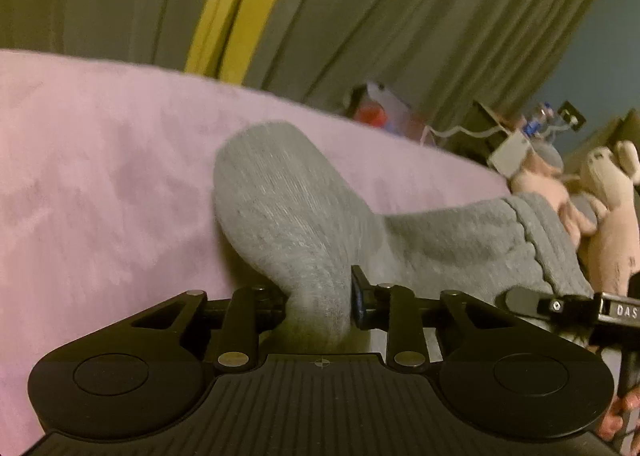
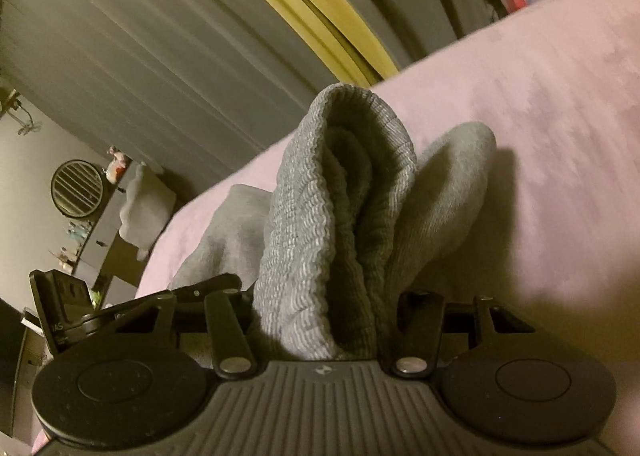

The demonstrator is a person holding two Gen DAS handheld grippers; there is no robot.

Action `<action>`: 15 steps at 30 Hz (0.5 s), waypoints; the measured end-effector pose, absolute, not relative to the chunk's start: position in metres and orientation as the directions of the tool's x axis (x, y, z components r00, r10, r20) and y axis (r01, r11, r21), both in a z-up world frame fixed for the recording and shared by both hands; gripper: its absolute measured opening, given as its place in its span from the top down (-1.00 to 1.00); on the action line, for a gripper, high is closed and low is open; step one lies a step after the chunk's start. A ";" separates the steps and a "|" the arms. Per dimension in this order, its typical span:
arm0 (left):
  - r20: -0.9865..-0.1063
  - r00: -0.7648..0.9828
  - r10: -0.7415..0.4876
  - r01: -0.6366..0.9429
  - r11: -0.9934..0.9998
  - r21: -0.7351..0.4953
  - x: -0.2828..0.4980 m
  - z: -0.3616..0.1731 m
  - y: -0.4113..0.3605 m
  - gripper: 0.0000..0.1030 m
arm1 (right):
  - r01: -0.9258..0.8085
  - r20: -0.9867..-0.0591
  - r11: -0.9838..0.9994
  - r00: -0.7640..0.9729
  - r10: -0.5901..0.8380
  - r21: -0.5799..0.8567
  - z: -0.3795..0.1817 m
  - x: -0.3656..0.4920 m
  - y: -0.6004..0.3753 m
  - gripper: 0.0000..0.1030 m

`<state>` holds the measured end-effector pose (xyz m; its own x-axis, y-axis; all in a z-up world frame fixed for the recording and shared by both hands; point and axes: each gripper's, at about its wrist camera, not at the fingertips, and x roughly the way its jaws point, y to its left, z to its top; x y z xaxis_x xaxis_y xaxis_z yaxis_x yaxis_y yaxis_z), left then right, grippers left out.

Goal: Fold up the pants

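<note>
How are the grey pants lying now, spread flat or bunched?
Bunched: grey pants pinched up off the pink blanket.

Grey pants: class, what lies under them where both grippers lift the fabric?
A pink blanket lies beneath the grey pants. The left gripper and right gripper pinch bunched fabric; whatever lies under the blanket is covered.

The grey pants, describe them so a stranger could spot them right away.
Find the pink blanket covering the bed. On it lie the grey pants, bunched up in both tongs. They are ribbed knit, the only grey garment there, unlike the pale stuffed toys beside them.
</note>
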<state>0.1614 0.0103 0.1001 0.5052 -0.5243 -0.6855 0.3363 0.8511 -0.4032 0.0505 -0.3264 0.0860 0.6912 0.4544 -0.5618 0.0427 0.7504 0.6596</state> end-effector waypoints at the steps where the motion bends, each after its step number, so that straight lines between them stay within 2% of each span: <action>1: -0.687 0.510 -0.518 0.327 0.855 -0.402 0.167 0.102 0.010 0.50 | 0.040 -0.560 0.755 0.696 0.449 0.654 0.089 0.053 -0.327 -0.05; 3: -0.698 0.508 -0.505 0.302 0.863 -0.405 0.176 0.099 0.009 0.49 | 0.041 -0.560 0.762 0.705 0.436 0.646 0.090 0.062 -0.329 -0.05; 4: -0.709 0.507 -0.491 0.294 0.871 -0.393 0.179 0.095 0.008 0.40 | 0.048 -0.566 0.767 0.705 0.428 0.640 0.088 0.061 -0.336 -0.06; 6: -0.760 0.501 -0.414 0.256 0.910 -0.327 0.183 0.084 0.005 0.20 | 0.108 -0.626 0.799 0.687 0.370 0.591 0.081 0.068 -0.339 -0.29; 8: -0.783 0.512 -0.352 0.226 0.935 -0.273 0.178 0.073 0.009 -0.21 | 0.207 -0.719 0.854 0.651 0.243 0.477 0.074 0.071 -0.334 -0.40; 9: -0.781 0.533 -0.325 0.205 0.945 -0.254 0.173 0.071 0.013 -0.29 | 0.244 -0.763 0.872 0.615 0.199 0.424 0.068 0.070 -0.333 -0.50; 11: -0.779 0.564 -0.273 0.165 0.962 -0.217 0.160 0.066 0.023 -0.68 | 0.278 -0.792 0.884 0.592 0.150 0.376 0.059 0.060 -0.333 -0.63; 15: -0.773 0.568 -0.282 0.120 0.958 -0.261 0.133 0.065 0.043 -0.69 | 0.253 -0.744 0.885 0.653 0.141 0.390 0.064 0.034 -0.331 -0.77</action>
<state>0.1329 0.0427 0.0647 0.5677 -0.2822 -0.7733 0.1204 0.9578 -0.2611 0.0342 -0.3309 0.0636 0.6531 0.1414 -0.7439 0.2526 0.8854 0.3901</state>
